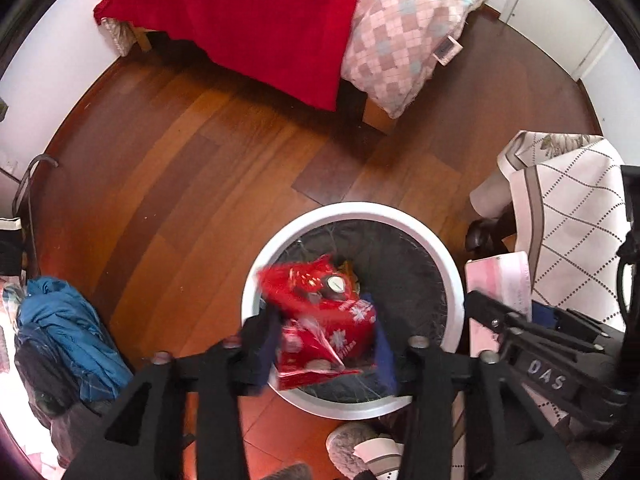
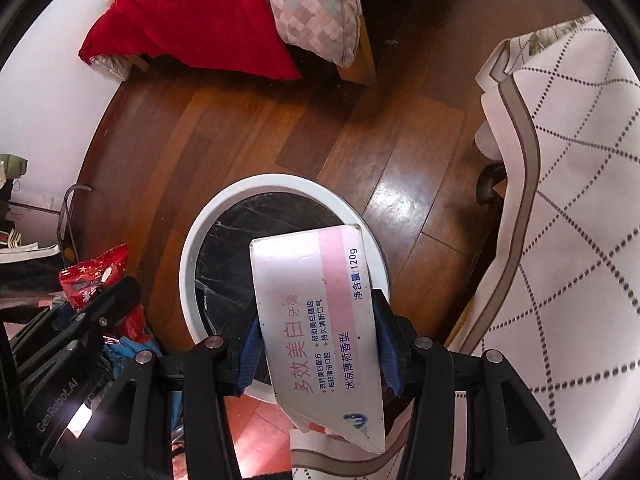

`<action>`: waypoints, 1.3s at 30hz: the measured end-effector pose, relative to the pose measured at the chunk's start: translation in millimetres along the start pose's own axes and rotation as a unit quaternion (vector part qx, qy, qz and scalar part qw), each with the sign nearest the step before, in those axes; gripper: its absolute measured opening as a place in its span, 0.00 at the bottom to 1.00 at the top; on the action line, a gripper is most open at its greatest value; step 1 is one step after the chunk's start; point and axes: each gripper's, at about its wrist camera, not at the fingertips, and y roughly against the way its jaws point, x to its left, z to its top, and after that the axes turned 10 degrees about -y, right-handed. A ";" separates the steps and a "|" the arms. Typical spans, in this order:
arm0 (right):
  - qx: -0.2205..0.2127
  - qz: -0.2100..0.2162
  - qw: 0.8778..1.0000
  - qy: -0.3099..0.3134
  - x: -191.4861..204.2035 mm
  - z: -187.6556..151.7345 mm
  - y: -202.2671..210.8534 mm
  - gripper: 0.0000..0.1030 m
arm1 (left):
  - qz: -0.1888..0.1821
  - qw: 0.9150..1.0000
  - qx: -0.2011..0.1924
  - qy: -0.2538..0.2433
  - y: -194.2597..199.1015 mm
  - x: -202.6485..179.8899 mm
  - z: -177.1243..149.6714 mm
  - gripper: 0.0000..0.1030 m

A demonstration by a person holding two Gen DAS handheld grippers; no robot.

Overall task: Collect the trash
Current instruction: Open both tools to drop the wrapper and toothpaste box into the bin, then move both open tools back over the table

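Note:
A round white trash bin [image 1: 448,264] with a black liner stands on the wooden floor; it also shows in the right wrist view [image 2: 200,232]. My left gripper [image 1: 320,344] is over the bin's near side, its jaws apart with a red snack wrapper [image 1: 320,312] blurred between them, over the bin's mouth. My right gripper [image 2: 318,344] is shut on a white and pink toothpaste box [image 2: 316,312] and holds it over the bin's near rim. The box also shows at the right of the left wrist view [image 1: 500,284].
A bed with a red blanket [image 1: 260,20] and a checked pillow [image 1: 400,40] lies beyond the bin. A table with a white dotted cloth [image 2: 580,220] stands to the right. Blue clothing [image 1: 60,328] is piled at left. Slippers [image 1: 360,448] are near the bin.

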 end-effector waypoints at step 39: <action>-0.154 -0.008 0.985 0.076 19.4 -115.2 224.0 1.00 | 0.071 0.990 -0.119 0.013 185.3 16.6 -77.9 0.94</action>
